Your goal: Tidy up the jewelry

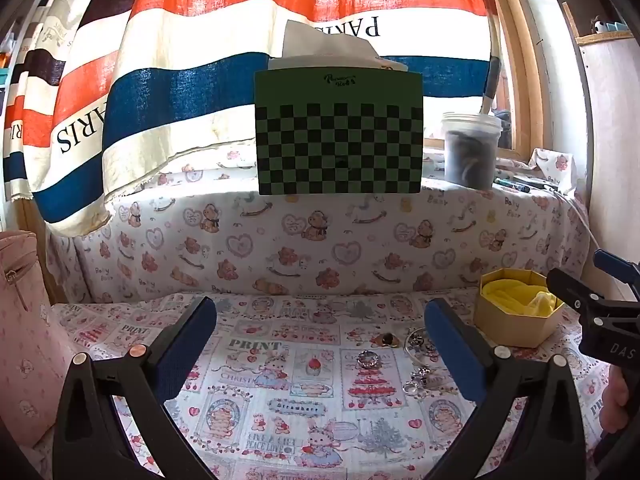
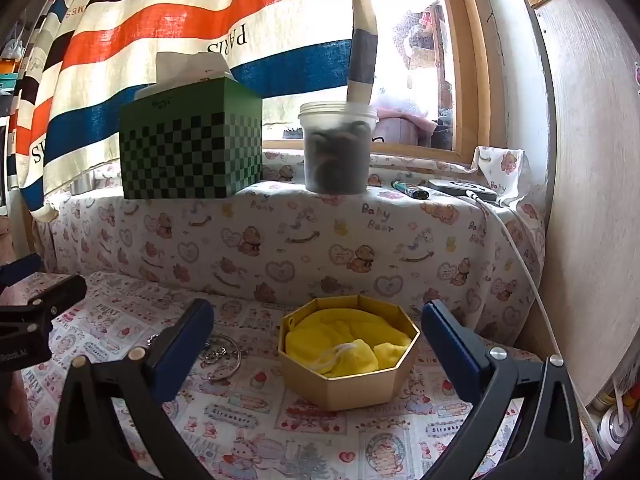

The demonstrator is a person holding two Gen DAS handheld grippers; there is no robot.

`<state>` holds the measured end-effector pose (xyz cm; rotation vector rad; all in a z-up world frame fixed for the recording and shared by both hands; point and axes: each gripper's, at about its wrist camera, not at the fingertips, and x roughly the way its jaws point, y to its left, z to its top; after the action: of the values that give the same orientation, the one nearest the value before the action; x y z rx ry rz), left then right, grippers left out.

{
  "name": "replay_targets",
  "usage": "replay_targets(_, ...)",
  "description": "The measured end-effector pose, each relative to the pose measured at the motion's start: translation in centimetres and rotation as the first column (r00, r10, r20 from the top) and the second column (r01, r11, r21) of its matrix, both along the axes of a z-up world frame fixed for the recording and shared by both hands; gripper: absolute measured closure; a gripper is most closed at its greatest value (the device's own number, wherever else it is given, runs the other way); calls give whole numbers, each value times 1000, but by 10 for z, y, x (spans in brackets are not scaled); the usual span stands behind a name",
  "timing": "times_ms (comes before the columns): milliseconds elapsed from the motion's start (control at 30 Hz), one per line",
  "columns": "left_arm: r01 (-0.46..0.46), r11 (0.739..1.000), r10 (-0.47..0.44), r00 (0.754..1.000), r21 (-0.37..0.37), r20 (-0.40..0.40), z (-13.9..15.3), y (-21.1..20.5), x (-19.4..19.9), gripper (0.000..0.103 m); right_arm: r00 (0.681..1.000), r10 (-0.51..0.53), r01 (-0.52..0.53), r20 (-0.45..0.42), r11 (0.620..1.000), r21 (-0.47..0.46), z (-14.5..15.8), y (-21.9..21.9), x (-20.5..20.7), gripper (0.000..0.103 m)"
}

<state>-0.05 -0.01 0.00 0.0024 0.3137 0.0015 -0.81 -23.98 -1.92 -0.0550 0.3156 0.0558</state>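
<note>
Several pieces of jewelry lie on the printed tablecloth in the left wrist view: a silver ring (image 1: 367, 359), a dark-stone gold ring (image 1: 386, 339), a silver bangle (image 1: 418, 342) and a small silver charm (image 1: 418, 382). An octagonal gold box (image 1: 516, 312) with yellow cloth inside stands to their right; in the right wrist view the box (image 2: 349, 384) sits between my right fingers, the bangle (image 2: 224, 354) to its left. My left gripper (image 1: 320, 354) is open and empty, hovering over the jewelry. My right gripper (image 2: 318, 354) is open and empty above the box.
A raised ledge behind holds a green checkered tissue box (image 1: 338, 132), a plastic jar (image 1: 471, 152), a lighter (image 2: 410, 190) and a charger with white cable (image 2: 464, 189). A striped curtain (image 1: 200, 60) hangs behind. A pink bag (image 1: 20, 320) stands left.
</note>
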Motion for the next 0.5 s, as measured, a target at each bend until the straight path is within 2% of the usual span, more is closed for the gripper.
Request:
replay_targets(400, -13, 1000, 13, 1000, -10, -10, 1, 12, -1, 0, 1000, 1, -1, -4, 1000, 12, -3, -6, 2, 0)
replay_targets(500, -34, 999, 34, 999, 7, -10, -1, 4, 0, 0, 1000, -2, 2, -6, 1000, 15, -2, -4, 2, 0)
